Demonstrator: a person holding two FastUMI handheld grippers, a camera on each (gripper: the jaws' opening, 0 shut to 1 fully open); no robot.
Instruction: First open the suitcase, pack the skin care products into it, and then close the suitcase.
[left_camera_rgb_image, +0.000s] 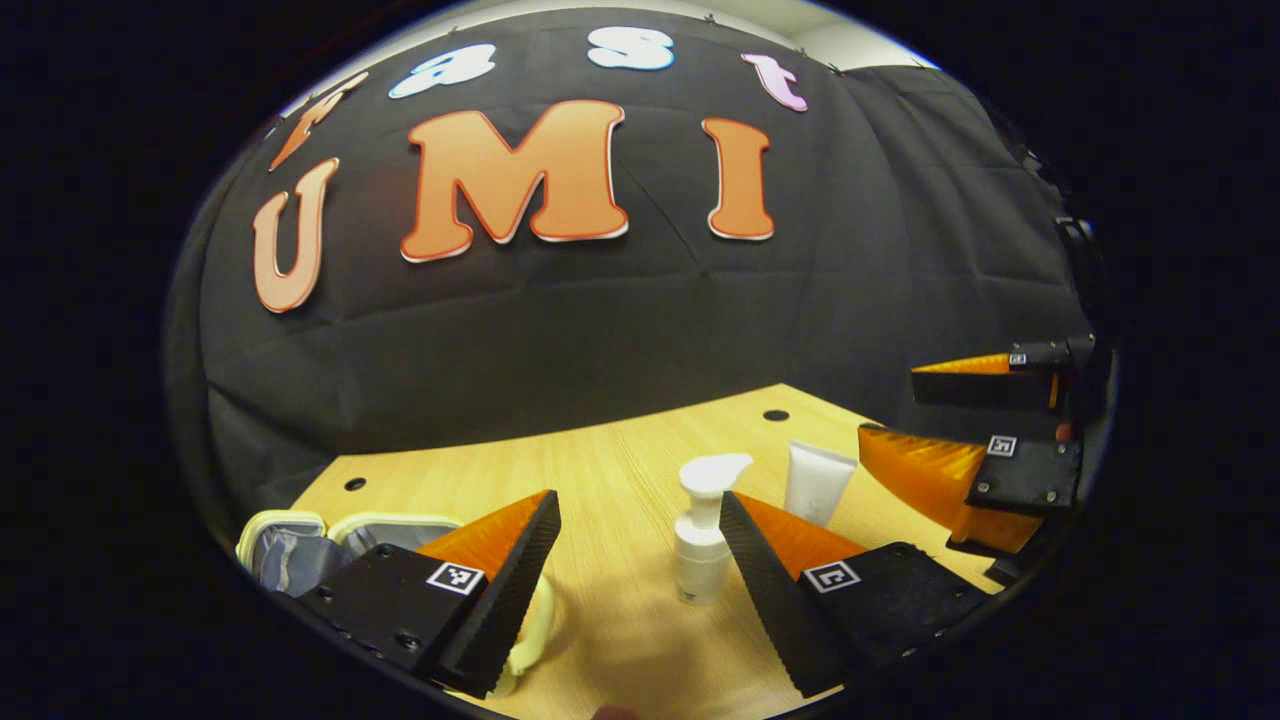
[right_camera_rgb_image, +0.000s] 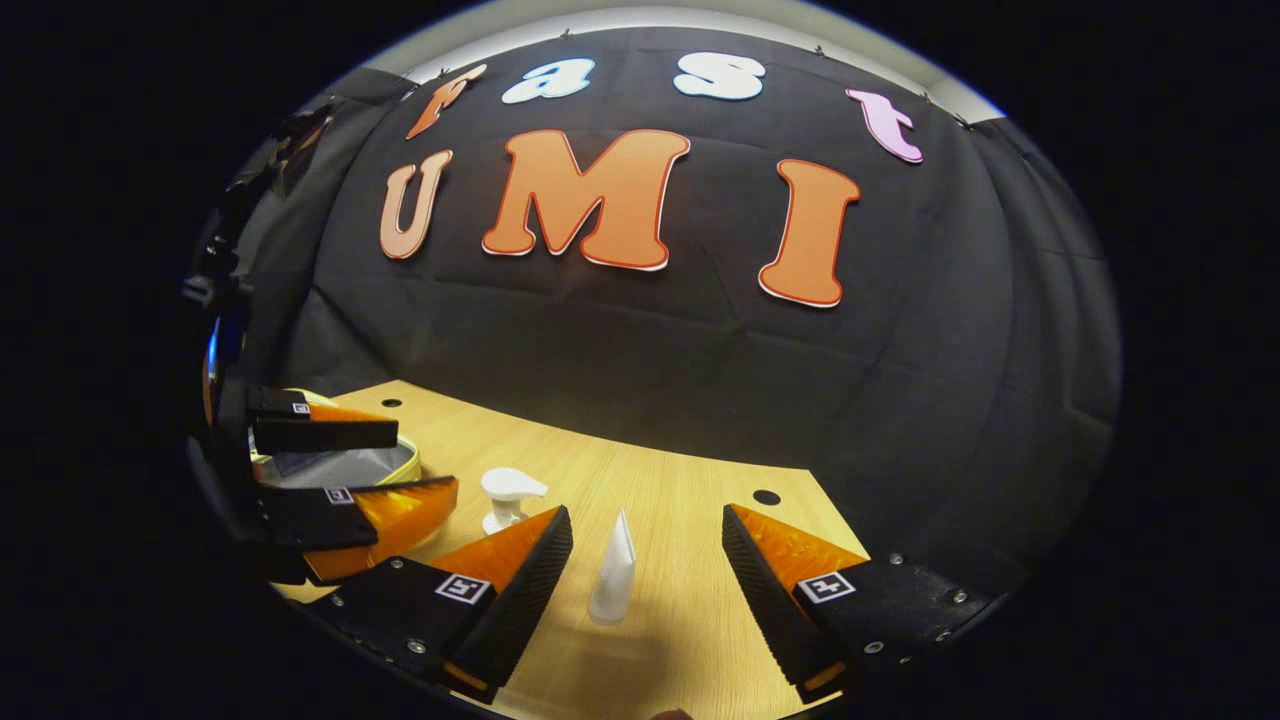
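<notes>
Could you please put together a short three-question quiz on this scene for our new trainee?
1. True or false: the left claw is shut on the pump bottle.
2. In the right gripper view, which item stands between the right claw's own fingers? A) the pump bottle B) the white tube C) the suitcase
3. Fill in: the suitcase on the wooden table has its lid ____.

Key
1. False: the fingers stand wide apart, and the bottle sits upright on the table, untouched.
2. B: the tube stands on its cap, with neither finger touching it.
3. Open: its grey lining shows.
</notes>
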